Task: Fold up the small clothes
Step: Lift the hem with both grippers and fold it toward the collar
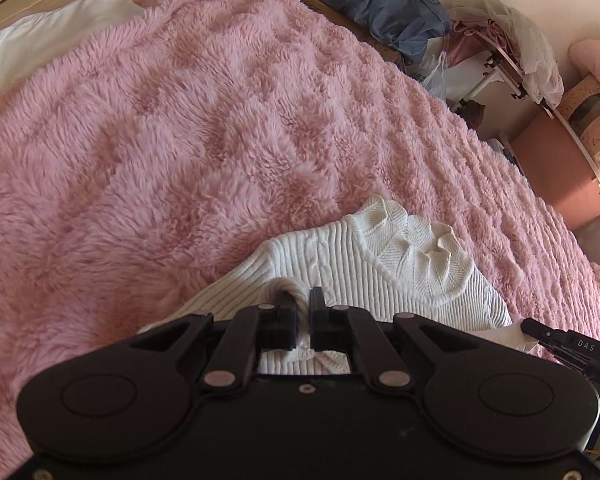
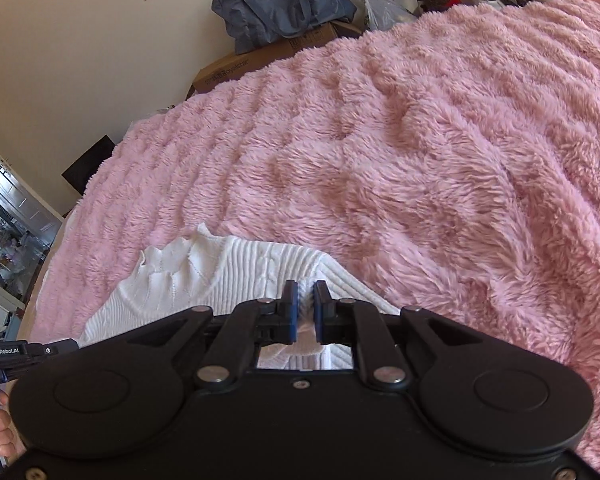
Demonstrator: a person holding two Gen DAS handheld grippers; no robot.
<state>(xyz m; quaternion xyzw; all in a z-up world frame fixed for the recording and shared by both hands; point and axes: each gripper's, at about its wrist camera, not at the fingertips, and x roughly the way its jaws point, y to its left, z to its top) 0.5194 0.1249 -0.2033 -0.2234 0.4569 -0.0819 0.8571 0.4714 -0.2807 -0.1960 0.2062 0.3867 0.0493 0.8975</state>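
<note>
A small white ribbed knit sweater (image 1: 380,264) with a ruffled collar lies on the pink fluffy blanket (image 1: 204,128). It also shows in the right wrist view (image 2: 244,272). My left gripper (image 1: 302,300) is shut on a bunched fold of the sweater at its near edge. My right gripper (image 2: 306,294) is shut on another pinch of the sweater's near edge. The collar points away from both grippers. The right gripper's tip shows at the lower right of the left wrist view (image 1: 540,330).
The pink blanket (image 2: 420,140) covers the bed. A white pillow (image 1: 52,36) lies at the far left. A blue bag (image 2: 284,0) on a cardboard box (image 2: 260,64) stands beyond the far edge. A clothes rack with clutter (image 1: 512,60) stands at the right.
</note>
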